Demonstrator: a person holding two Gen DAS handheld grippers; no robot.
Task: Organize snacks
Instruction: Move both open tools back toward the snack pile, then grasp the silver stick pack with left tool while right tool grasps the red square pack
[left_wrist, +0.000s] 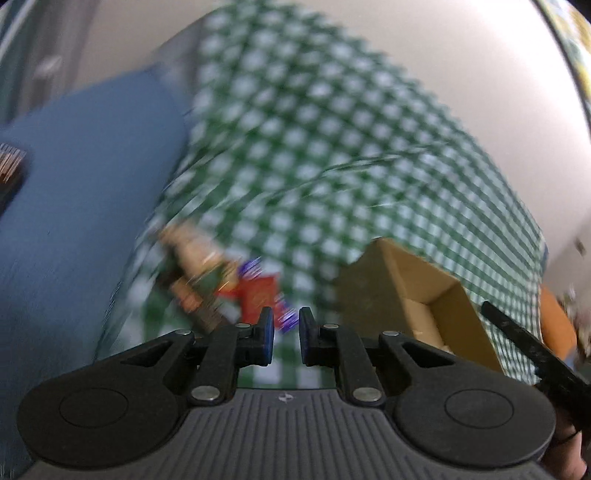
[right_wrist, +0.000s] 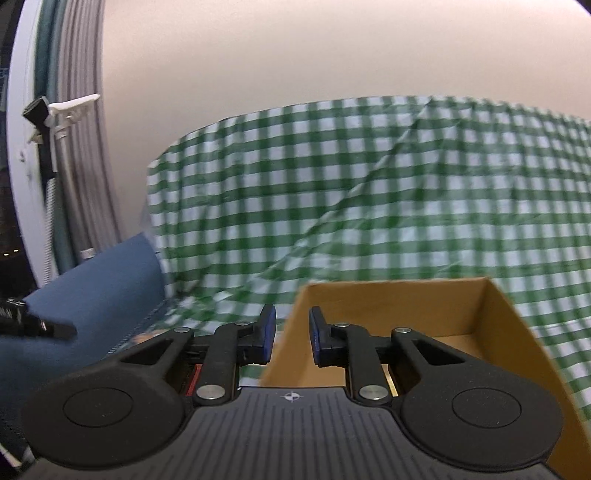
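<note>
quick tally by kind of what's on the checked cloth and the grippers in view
cardboard box: 1
snack pile: 1; it is too blurred to count single packets
grippers: 2, left gripper and right gripper, both with nothing between the pads
total: 4, all over the checked cloth

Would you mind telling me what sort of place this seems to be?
Probably a home room: a green checked tablecloth covers a table by a plain wall, with curtains at a window and a blue cushioned seat alongside.
</note>
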